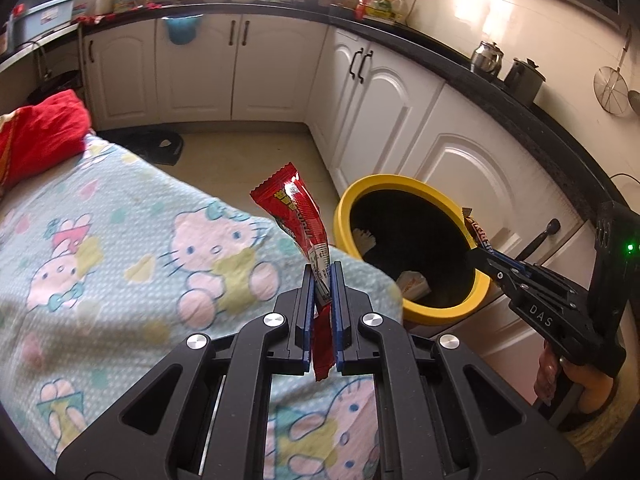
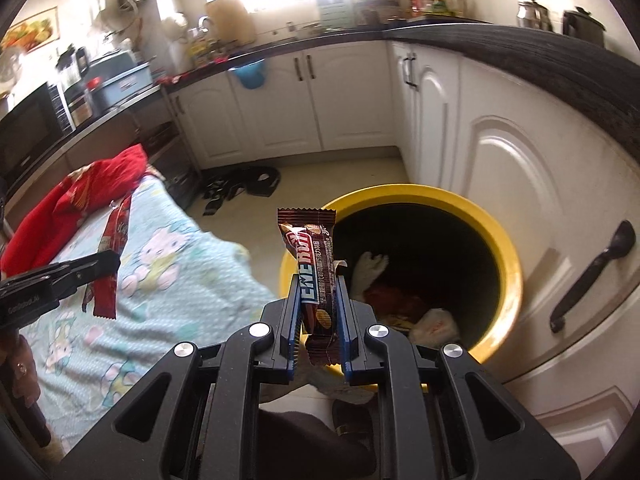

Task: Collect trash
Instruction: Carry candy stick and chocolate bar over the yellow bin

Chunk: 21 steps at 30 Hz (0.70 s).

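My left gripper point(image 1: 322, 270) is shut on a long red snack wrapper point(image 1: 298, 210) and holds it upright over the edge of the Hello Kitty cloth, left of the yellow bin point(image 1: 374, 182). My right gripper point(image 2: 319, 280) is shut on a brown chocolate bar wrapper point(image 2: 316, 248) at the near rim of the yellow bin point(image 2: 508, 248). The bin holds crumpled white paper point(image 2: 370, 266) and red trash. In the left wrist view the right gripper point(image 1: 478, 254) hangs over the bin's right rim. In the right wrist view the left gripper point(image 2: 114, 262) shows at the left with the red wrapper point(image 2: 114, 236).
A table with a pale blue Hello Kitty cloth point(image 1: 120, 248) stands left of the bin, with a red cloth point(image 1: 40, 128) at its far end. White cabinets point(image 1: 400, 120) with dark handles run behind and right of the bin. Dark items point(image 2: 248, 184) lie on the floor.
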### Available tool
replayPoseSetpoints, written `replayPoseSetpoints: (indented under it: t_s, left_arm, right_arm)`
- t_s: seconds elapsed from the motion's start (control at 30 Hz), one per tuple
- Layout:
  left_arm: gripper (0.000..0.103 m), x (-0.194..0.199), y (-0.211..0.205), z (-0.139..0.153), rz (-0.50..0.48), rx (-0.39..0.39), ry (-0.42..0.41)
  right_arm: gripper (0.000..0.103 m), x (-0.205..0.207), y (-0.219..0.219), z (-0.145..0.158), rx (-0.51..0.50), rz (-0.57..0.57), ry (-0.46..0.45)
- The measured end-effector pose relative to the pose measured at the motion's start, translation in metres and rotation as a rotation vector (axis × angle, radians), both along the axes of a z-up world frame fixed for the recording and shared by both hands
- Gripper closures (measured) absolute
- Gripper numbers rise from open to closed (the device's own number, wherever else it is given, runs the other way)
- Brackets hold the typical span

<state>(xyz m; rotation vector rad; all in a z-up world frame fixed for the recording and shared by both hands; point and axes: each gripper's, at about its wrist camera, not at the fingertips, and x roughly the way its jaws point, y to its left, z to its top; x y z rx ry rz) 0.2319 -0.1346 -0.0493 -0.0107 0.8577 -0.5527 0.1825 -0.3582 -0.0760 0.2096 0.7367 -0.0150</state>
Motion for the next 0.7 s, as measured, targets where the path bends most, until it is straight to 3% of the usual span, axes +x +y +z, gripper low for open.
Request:
replayPoseSetpoints:
  t_s: [0.7]
  left_arm:
    - [0.099,0.039,-0.091,-0.006,-0.135,0.01,0.02]
  right_arm:
    - [0.088,0.005,-0.047,-0.026,0.047,-0.172,0.036]
